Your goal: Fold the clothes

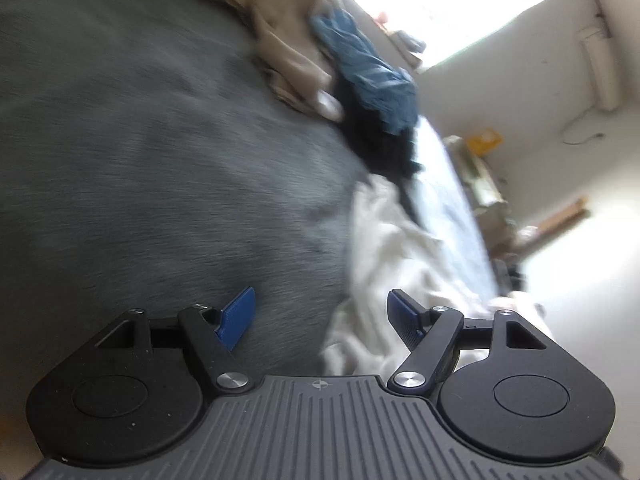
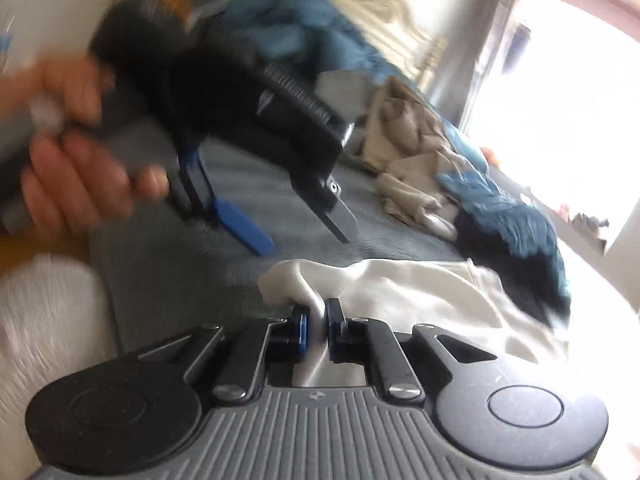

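Observation:
A white garment (image 2: 420,292) lies crumpled on a grey bed cover (image 2: 172,276). My right gripper (image 2: 317,326) is shut on a fold at its near edge. In the right wrist view my left gripper (image 2: 304,232) hovers above the grey cover just behind the white garment, held by a hand (image 2: 76,148), its blue fingers (image 2: 244,226) spread. In the left wrist view the left gripper (image 1: 322,312) is open with nothing between its pads; the white garment (image 1: 392,256) lies ahead to the right, over the bed cover (image 1: 160,152).
A heap of other clothes sits farther back: a beige piece (image 2: 412,140), a blue one (image 2: 508,204) and a black one (image 2: 516,268). The same beige (image 1: 288,36), blue (image 1: 368,64) and black (image 1: 380,140) heap shows in the left wrist view. A bright window (image 2: 560,100) lies beyond.

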A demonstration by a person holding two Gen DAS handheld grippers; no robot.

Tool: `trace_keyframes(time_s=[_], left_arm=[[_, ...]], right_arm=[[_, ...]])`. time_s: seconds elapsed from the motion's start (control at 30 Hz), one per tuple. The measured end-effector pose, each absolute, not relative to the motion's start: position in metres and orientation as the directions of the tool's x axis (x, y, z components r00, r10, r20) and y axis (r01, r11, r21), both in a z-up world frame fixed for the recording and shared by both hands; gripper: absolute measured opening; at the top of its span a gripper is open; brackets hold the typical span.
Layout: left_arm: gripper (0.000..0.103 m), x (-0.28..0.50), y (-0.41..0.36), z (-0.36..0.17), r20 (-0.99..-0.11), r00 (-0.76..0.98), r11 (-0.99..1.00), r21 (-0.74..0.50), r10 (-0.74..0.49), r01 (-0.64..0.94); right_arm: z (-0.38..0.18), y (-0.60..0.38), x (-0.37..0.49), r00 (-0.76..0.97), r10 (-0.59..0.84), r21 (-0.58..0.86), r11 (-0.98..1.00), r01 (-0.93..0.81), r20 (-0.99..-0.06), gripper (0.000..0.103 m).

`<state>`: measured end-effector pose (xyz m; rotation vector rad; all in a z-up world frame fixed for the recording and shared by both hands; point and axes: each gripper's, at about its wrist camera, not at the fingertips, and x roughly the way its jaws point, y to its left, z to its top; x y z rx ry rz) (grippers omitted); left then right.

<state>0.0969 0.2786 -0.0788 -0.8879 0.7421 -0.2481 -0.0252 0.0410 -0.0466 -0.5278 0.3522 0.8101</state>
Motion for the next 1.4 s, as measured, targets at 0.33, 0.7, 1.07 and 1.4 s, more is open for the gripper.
trace_keyframes(time_s=[0.33, 0.7, 1.07, 1.4], left_arm=[[0.076, 0.185, 0.264, -0.089, -0.447, 0.632, 0.529, -0.846, -0.634, -0.067], [0.053, 0.244, 0.248, -0.096, -0.460, 0.568, 0.525, -0.849, -0.683, -0.056], [0.008, 0.247, 0.239, -0.090, -0.421, 0.624, 0.491, -0.868, -0.658, -0.068], [0.008, 0.254, 0.164, -0.014, -0.434, 0.669, 0.573, -0.820, -0.604, -0.015]], right_arm=[[-0.033, 0.027, -0.035, 0.671, 0.609, -0.333, 0.584, -0.740, -0.423, 0.009], [-0.016, 0.012, -0.028, 0.672, 0.628, -0.263, 0.624, -0.736, -0.392, 0.008], [-0.005, -0.007, -0.028, 0.706, 0.625, -0.206, 0.682, -0.702, -0.335, 0.007], [0.035, -0.097, -0.026, 0.801, 0.572, 0.089, 0.819, -0.566, -0.176, 0.006]])
